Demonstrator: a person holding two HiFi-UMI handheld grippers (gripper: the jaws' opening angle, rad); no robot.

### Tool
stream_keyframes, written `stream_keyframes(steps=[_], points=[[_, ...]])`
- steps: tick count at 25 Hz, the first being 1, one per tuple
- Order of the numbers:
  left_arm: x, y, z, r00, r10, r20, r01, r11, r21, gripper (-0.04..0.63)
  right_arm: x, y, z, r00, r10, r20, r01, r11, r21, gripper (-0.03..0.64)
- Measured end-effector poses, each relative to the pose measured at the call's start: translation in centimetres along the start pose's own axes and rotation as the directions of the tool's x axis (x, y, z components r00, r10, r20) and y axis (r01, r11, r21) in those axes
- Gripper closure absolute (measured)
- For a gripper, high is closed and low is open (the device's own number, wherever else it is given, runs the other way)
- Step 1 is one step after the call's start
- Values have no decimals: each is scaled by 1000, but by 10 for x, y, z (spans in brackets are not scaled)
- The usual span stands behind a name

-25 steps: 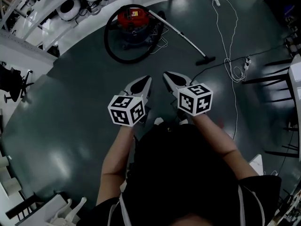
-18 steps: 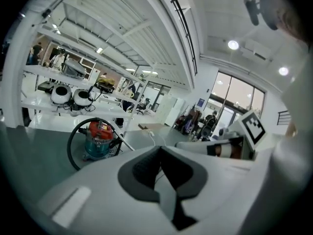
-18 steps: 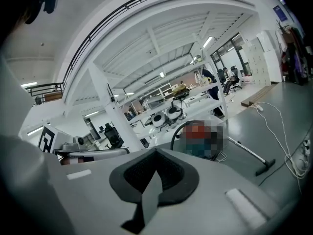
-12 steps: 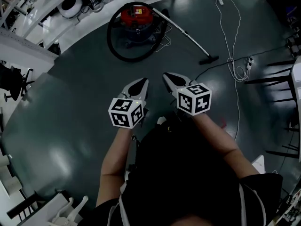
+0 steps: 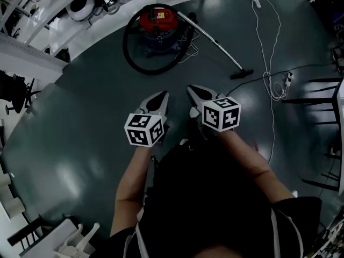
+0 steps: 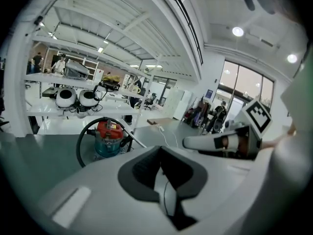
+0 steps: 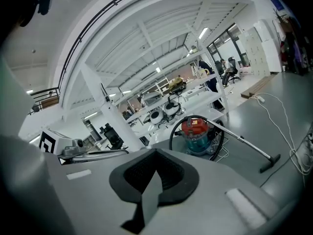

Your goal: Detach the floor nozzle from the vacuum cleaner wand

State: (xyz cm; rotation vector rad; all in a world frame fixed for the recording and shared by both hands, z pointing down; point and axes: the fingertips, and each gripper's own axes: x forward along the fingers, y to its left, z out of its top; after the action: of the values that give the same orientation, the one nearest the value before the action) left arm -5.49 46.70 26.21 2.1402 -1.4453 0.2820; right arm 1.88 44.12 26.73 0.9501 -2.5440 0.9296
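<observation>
Both left tool [image 5: 162,94] and right tool [image 5: 191,89] pressed together, empty — wand [image 5: 212,43] aslant from red canister [image 5: 158,23] down-right to floor nozzle [image 5: 242,73]

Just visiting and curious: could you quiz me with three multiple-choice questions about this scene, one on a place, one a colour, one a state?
1. The floor nozzle lies: A) on the floor at the wand's end; B) in a box; C) between the fingers.
2. The vacuum cleaner's top is: A) yellow; B) red; C) white.
3. The left gripper and right gripper are: A) both wide open; B) one open, one shut; C) both shut, empty.
1 A: the head view shows it there. 2 B: red lid over a teal body. 3 C: each gripper view shows fingers together, nothing between.
</observation>
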Motion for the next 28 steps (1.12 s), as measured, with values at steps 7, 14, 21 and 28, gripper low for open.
stream_keyframes(steps=[7, 14, 21, 28], points=[[46, 23, 40, 999, 41, 21, -40, 998, -43, 589, 33, -32, 45, 999, 33, -16, -34, 999, -42, 620], [111, 30, 71, 999, 48, 10, -47, 997, -58, 589, 63, -76, 81, 997, 55, -52, -57, 998, -38, 620], [162, 33, 97, 999, 28, 19, -26, 993, -114, 589, 78, -117, 106, 995, 64, -75, -67, 997, -43, 620], [175, 41, 121, 997, 18, 76, -11, 996, -90, 589, 87, -141, 120, 996, 55, -76, -56, 998, -8, 620]])
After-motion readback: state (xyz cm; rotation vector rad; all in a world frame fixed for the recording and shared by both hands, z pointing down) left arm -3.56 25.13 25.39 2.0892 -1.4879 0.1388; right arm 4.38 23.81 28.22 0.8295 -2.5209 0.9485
